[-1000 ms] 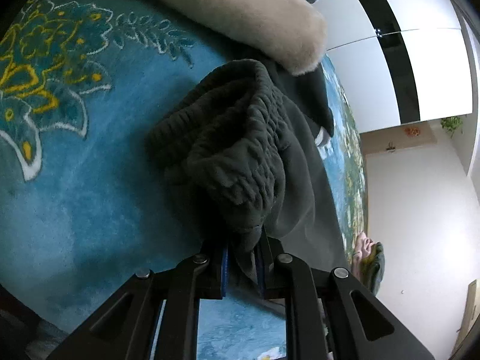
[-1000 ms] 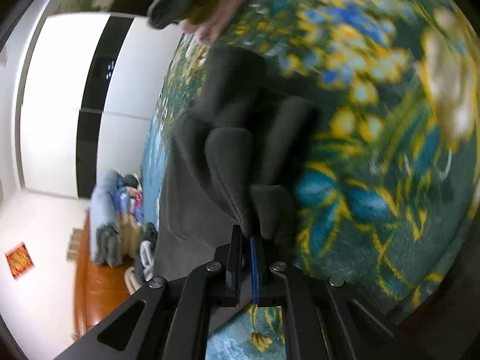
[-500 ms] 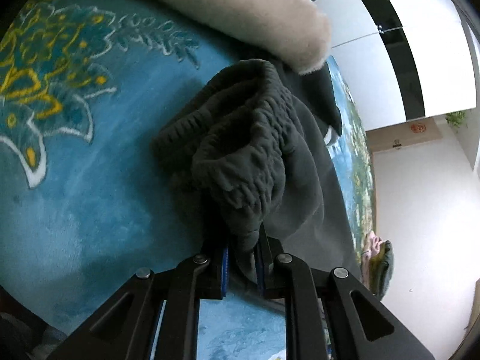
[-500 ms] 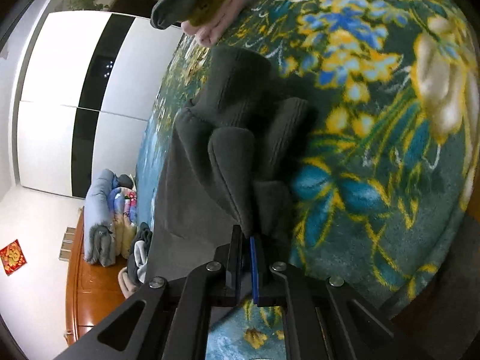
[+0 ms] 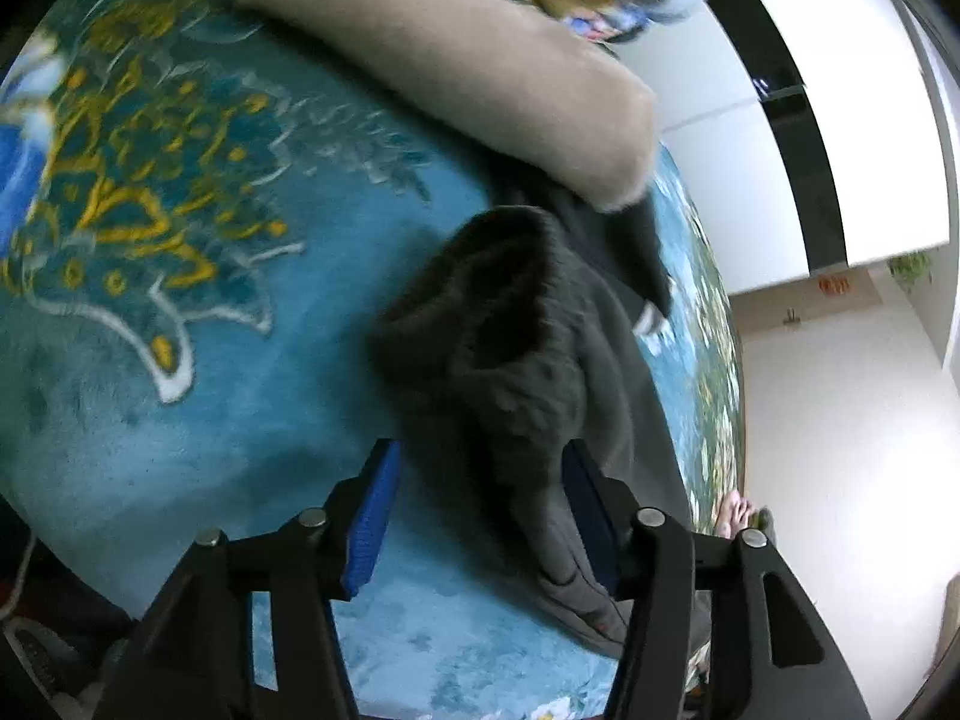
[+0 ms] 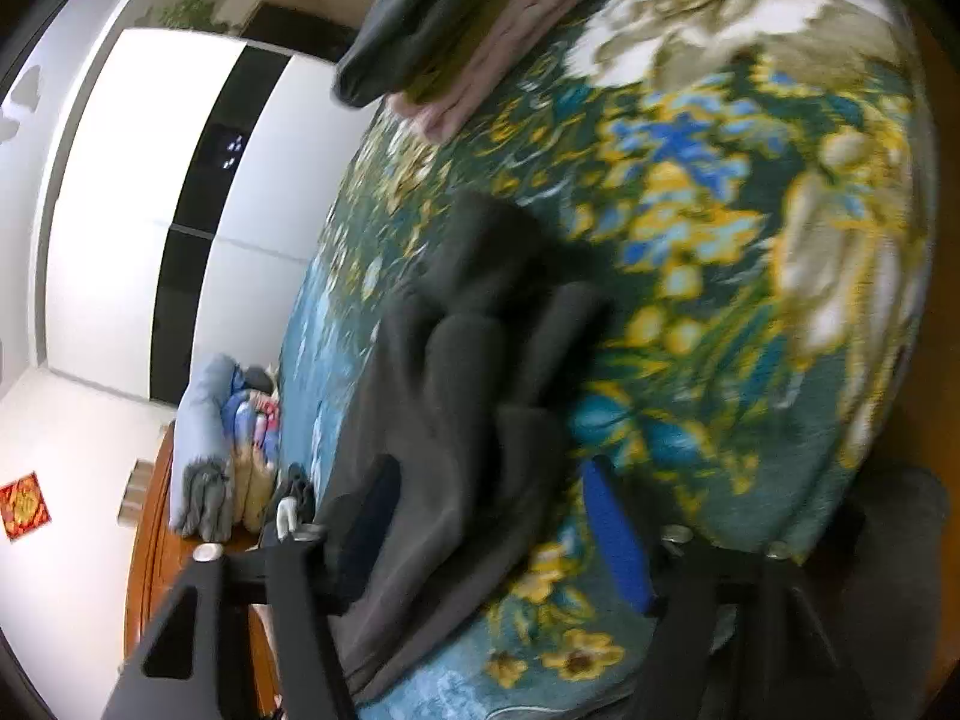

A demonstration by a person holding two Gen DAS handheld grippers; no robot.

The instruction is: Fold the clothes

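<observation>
The garment [image 5: 516,372] lies bunched on the bedspread [image 5: 180,420], its gathered waistband end heaped toward the left gripper [image 5: 480,516], whose jaws have just been opening and now stand apart on either side of the cloth. Beyond the garment, a plush blanket [image 5: 456,72] overlaps its far edge. In the right wrist view, the folded legs of the garment [image 6: 468,396] run between the parted jaws of the right gripper [image 6: 498,528], which have also just opened. A stack of folded clothes [image 6: 456,36] sits farther back on the bedspread [image 6: 750,240].
</observation>
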